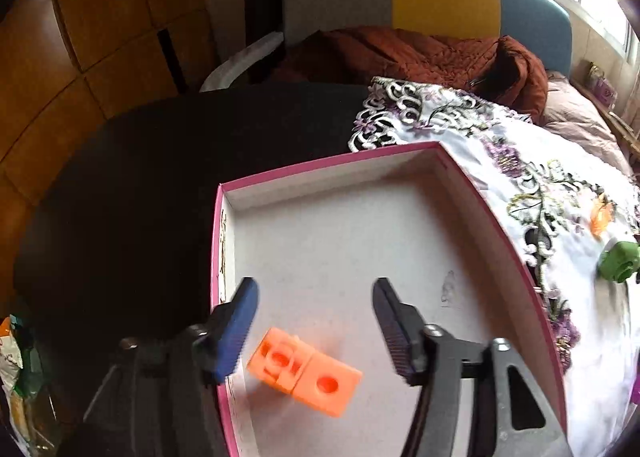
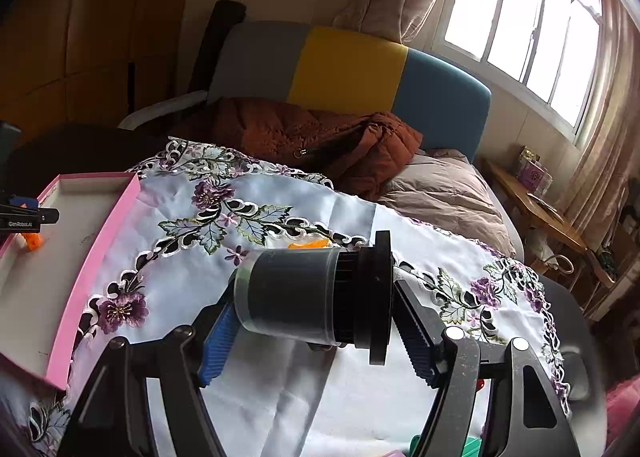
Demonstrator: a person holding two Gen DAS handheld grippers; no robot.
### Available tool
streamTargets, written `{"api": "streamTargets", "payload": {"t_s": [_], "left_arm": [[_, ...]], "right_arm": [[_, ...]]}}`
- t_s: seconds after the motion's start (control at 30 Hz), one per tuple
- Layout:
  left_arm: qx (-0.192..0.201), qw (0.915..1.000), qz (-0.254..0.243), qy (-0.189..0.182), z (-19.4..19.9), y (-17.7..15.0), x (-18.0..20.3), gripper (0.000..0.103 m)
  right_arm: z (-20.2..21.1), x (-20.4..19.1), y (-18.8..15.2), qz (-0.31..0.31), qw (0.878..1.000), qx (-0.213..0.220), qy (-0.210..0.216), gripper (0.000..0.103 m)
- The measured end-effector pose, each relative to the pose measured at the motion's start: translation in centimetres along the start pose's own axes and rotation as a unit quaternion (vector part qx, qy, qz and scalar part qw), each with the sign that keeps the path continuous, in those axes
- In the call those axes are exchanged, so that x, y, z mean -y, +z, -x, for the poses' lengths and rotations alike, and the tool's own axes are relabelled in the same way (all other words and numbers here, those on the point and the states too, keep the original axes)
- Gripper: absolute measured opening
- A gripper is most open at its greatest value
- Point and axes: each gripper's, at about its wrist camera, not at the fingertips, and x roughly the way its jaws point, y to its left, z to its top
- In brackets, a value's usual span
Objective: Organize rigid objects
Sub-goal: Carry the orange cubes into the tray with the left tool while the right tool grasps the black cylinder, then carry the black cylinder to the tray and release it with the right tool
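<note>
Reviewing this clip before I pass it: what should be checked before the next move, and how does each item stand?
1. Orange block inside the pink box: ok.
2. Left gripper jaws clear of the block: ok.
3. Right gripper gripping the black cylinder: ok.
4. Room in the box for the cylinder: ok.
5. Green piece still on the cloth, not boxed: not ok.
6. Block at rest: cannot tell, blurred.

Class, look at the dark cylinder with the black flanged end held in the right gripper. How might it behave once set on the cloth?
The cylinder looks rigid, so it probably won't deform. Lying sideways, its round body may roll, though the wider flange would likely curve its path.
</note>
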Motion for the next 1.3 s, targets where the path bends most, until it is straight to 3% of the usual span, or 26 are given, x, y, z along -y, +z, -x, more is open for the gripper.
{"api": "streamTargets", "payload": {"t_s": [0.27,0.67,1.1,1.3], "left_arm": [[0.029,0.9995,0.010,-0.007,4.2,-0.9,-0.3,0.064],[0.064,0.9963,-0.026,-0.051,10.7,-6.4,3.1,0.064],[0.079,0.9936,-0.043,-0.068,13.0,-8.4,3.2,0.064],[0.083,0.9939,-0.032,-0.065,13.7,-9.0,1.4,0.064]], "right_arm": [[0.1,-0.1,0.0,0.003,1.000,0.004,-0.003,0.073],[0.3,-0.8,-0.1,0.017,1.000,0.006,-0.003,0.072],[-0.2,-2.1,-0.2,0.027,1.000,-0.010,0.003,0.072],[0.0,-4.6,0.6,0.008,0.999,-0.025,0.036,0.072]]}}
